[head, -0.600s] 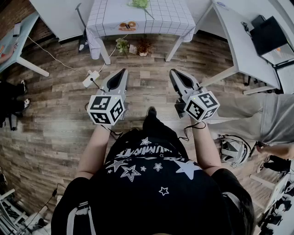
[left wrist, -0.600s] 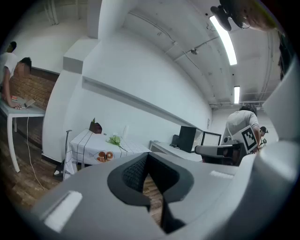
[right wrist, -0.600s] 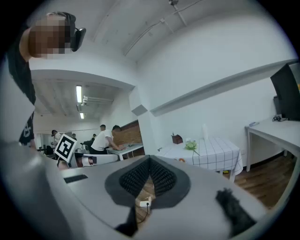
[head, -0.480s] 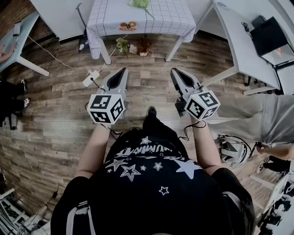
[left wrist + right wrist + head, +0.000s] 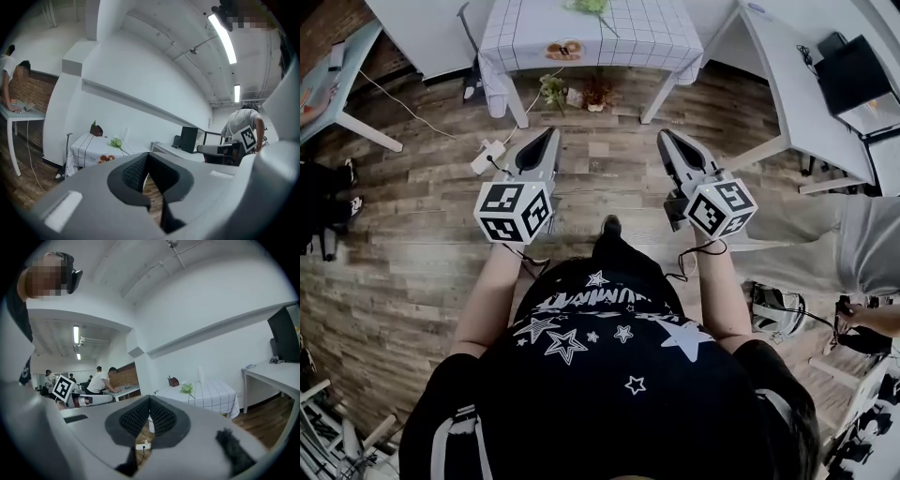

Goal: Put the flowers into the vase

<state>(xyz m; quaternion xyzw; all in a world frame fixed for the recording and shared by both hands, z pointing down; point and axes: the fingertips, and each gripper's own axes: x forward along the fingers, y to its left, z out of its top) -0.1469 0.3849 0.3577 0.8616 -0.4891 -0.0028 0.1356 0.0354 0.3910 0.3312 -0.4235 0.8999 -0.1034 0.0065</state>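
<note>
A bunch of green-and-white flowers (image 5: 586, 7) lies on the far side of the table with the checked cloth (image 5: 619, 37). In the gripper views the flowers (image 5: 116, 142) (image 5: 187, 388) lie beside a tall pale vase (image 5: 125, 134) (image 5: 201, 373). My left gripper (image 5: 549, 132) and right gripper (image 5: 664, 135) are held side by side over the wooden floor, well short of the table. Both point at the table. Both are shut, with nothing between the pads of the left (image 5: 147, 157) or the right (image 5: 149, 401).
A small brown box (image 5: 96, 130) stands on the table's far end. Two potted plants (image 5: 550, 91) (image 5: 595, 92) sit under it, and a white power strip (image 5: 487, 155) lies on the floor. White desks stand left (image 5: 337, 84) and right (image 5: 787, 75). A person in grey (image 5: 853, 234) stands at right.
Both grippers have shifted a little up the picture, toward the table, and the table has slid nearer the top edge. Both stay shut and empty.
</note>
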